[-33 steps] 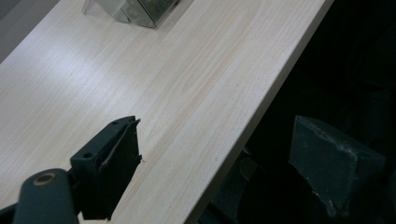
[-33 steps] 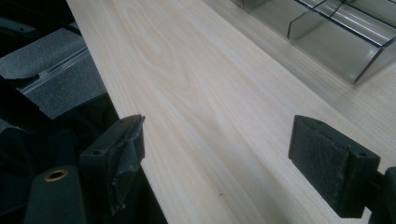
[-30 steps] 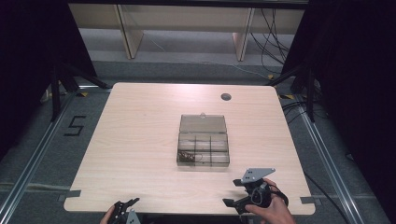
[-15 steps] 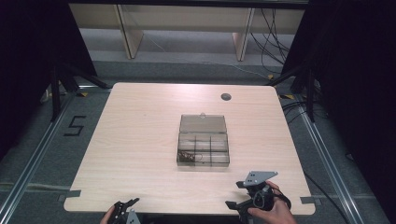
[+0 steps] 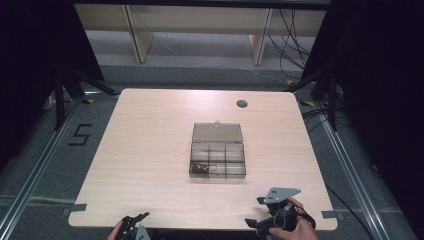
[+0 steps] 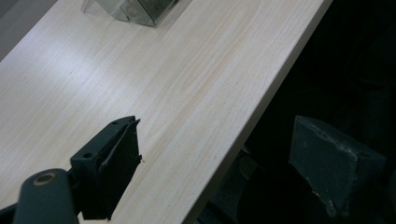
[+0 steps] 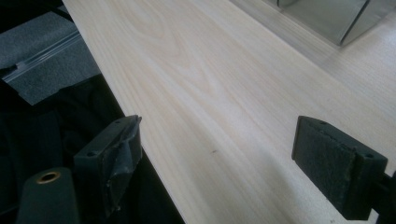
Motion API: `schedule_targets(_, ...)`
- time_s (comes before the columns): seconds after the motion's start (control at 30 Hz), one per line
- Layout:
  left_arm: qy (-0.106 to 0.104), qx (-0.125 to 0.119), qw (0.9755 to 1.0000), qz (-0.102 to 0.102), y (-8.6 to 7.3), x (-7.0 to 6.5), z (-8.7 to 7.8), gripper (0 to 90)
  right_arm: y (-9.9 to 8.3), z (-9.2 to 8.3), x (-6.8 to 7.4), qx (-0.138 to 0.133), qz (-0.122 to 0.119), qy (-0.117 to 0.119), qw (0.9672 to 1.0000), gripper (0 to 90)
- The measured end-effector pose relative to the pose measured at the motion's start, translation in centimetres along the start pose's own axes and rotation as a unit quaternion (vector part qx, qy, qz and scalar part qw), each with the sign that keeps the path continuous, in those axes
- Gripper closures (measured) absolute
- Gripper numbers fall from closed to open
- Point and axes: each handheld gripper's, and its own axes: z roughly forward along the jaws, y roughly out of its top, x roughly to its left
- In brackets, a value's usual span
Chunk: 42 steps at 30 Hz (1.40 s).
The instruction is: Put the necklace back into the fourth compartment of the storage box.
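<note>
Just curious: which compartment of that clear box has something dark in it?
The front-left compartment of the clear box holds a dark tangle; the other compartments look empty.

We see a clear plastic compartment box (image 5: 218,156) at the middle of the table, its lid open and lying flat behind it. One front-left compartment holds small dark items; the others look empty.

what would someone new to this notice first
Probably the clear compartment box standing alone in the middle of the pale wooden table, its lid open toward the far side and something dark in its near-left compartment. Next, the two grippers at the near edge: the right gripper in a hand at the near-right corner, the left gripper at the near-left, both with jaws apart and empty.
</note>
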Motion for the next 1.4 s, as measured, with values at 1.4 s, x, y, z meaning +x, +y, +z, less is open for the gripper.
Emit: schedule_targets(1.4, 0.006, -0.006, 1.0, 0.003, 0.0, 0.0, 0.1, 15.5, -1.8, -1.0, 1.0, 0.015, -0.013, -0.034, 0.9992, 17.1)
